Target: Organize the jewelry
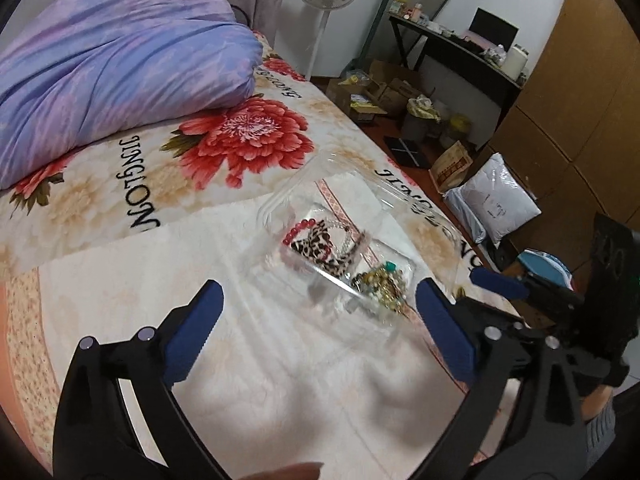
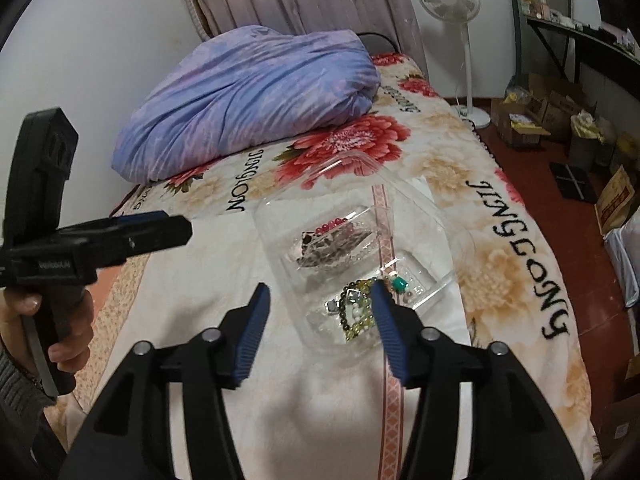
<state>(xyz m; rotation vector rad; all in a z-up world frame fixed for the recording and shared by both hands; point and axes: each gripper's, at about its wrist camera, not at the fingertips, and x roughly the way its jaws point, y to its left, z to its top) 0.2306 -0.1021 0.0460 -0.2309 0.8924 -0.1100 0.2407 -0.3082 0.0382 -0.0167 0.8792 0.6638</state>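
- Left wrist view: left gripper (image 1: pixel 316 312) spread wide, holding nothing, above pale cloth (image 1: pixel 280 360).
- Clear plastic box (image 1: pixel 276 216) just ahead, lid back; red beads (image 1: pixel 298 229) in far compartment, gold-green beads (image 1: pixel 380 286) in near one.
- Right gripper (image 2: pixel 320 304) half open, empty, near box corner.
- Best approached slowly, pinching one strand only.
- Blanket (image 1: pixel 100 208) printed "JINGLONG".

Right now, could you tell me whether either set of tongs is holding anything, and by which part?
Nothing is held. The left tongs and right tongs both stand open above the clear jewelry box, pads touching nothing.
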